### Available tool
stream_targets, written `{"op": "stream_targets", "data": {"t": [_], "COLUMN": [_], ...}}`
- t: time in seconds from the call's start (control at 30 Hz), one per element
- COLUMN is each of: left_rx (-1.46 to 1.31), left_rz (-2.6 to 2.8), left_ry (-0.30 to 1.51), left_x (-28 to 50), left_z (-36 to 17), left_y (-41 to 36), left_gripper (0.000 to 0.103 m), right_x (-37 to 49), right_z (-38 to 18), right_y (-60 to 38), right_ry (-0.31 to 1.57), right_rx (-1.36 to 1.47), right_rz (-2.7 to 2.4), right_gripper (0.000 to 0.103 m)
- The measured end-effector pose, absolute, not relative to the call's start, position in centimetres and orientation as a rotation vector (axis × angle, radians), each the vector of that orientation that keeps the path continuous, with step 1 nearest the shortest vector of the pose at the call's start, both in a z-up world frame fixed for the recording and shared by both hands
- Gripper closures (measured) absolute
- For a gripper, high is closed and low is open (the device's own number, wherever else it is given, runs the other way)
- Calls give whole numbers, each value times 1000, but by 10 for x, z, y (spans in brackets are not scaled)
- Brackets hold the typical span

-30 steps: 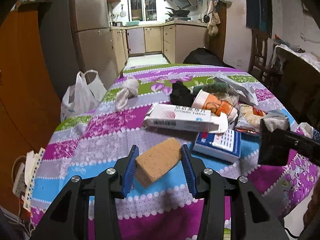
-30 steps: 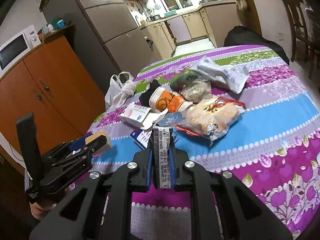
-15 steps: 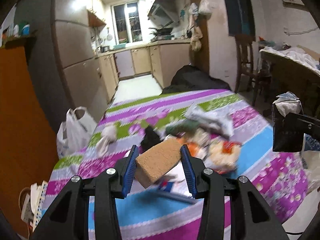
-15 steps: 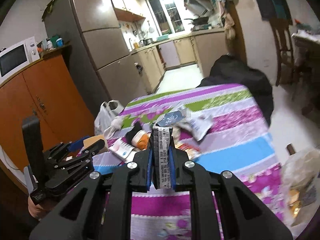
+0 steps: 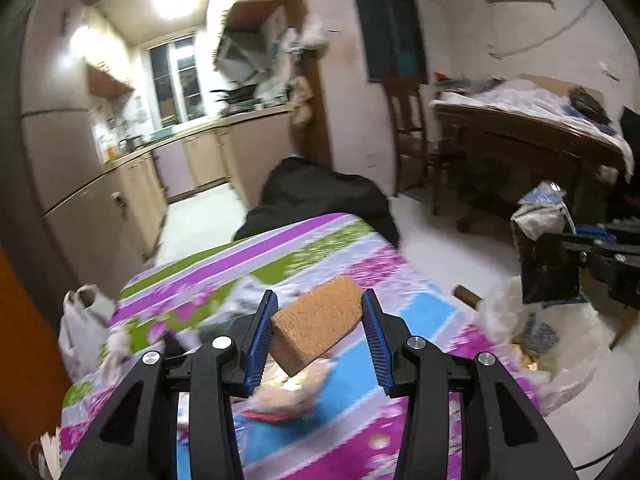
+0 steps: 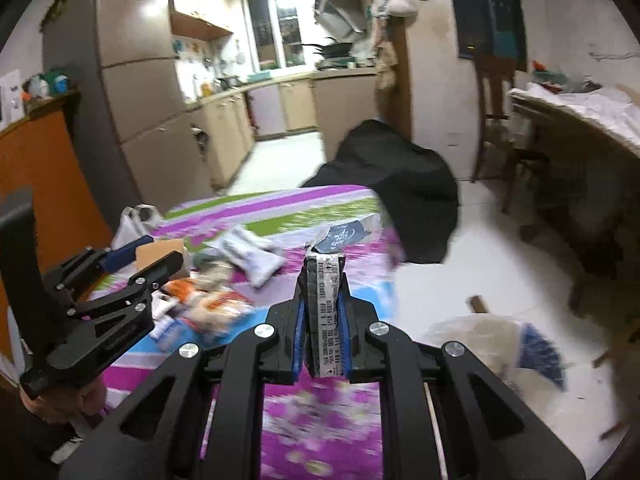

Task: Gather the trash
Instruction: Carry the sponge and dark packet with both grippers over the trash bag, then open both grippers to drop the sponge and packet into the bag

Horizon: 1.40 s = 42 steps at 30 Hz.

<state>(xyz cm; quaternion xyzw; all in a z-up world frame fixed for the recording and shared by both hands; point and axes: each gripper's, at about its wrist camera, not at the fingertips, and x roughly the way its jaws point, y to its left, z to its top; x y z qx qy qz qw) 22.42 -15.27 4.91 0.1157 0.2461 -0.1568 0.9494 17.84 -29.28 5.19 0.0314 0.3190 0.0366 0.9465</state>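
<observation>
Both grippers had risen off the striped tablecloth (image 5: 340, 240) and swung right toward the clear plastic bag (image 6: 492, 340) on the floor. We held the brown sponge (image 5: 318, 330) in our left gripper (image 5: 320, 336), its blue pads pinching the sponge's ends, long axis tilted up to the right. Our right gripper (image 6: 322, 332) was clamped on a flattened wrapper (image 6: 326, 300) standing upright, pointing forward.
</observation>
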Motion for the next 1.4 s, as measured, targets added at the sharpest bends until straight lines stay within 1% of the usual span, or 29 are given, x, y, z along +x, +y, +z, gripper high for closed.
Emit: {"op": "stream_targets", "data": {"t": [0.23, 0.43, 0.73, 1.07, 1.23, 1.4], "left_rx": [303, 376, 444, 486, 493, 519], "left_rz": [-460, -555, -667, -787, -821, -826], "left_ry": [513, 528, 585, 699, 771, 788], "left_x": [227, 226, 225, 230, 238, 241], "left_z": [48, 37, 11, -22, -41, -50], "left_y": [-242, -314, -390, -445, -453, -448], "left_gripper": [59, 59, 59, 59, 59, 59], "right_x": [169, 158, 151, 155, 157, 159], "right_z": [54, 44, 27, 12, 6, -7], "right_y": [-354, -404, -443, -451, -457, -459], "right_ry": [715, 803, 919, 1028, 1075, 1123], "right_rx": [33, 28, -1, -63, -78, -73], "right_rz": [-56, -142, -228, -229, -233, -228], "right_gripper": [90, 90, 90, 90, 90, 90]}}
